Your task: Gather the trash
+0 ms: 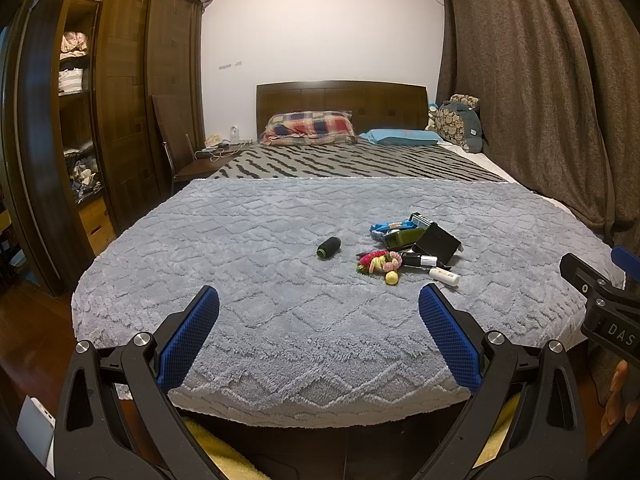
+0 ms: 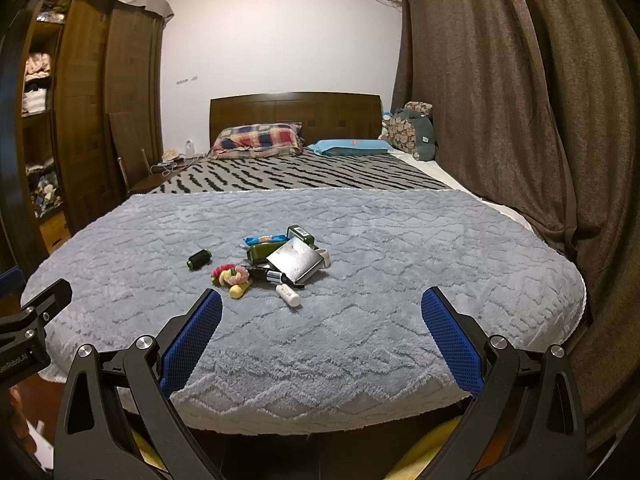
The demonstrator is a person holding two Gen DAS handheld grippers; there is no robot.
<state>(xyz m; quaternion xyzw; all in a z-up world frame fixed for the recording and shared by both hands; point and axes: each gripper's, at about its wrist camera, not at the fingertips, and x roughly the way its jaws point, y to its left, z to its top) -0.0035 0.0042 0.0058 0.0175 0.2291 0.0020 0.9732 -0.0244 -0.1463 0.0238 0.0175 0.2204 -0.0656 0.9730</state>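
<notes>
Left gripper [image 1: 319,304] jaws spread wide, empty, hovering over the near edge of the grey blanket [image 1: 256,248]. Right gripper [image 2: 321,306] likewise wide open, holding nothing. Trash pile [image 1: 408,246] lies mid-blanket, ahead and right of the left gripper, ahead and left of the right: blue wrapper [image 2: 266,239], green bottle [image 2: 266,251], box [image 2: 296,260], white tube [image 2: 289,295]. Black spool [image 1: 329,247] apart, left of the pile. No contact.

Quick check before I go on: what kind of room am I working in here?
A bedroom, by the look of it: a bed with a wooden headboard and plaid pillow, an open wardrobe of folded clothes, and heavy curtains.
</notes>
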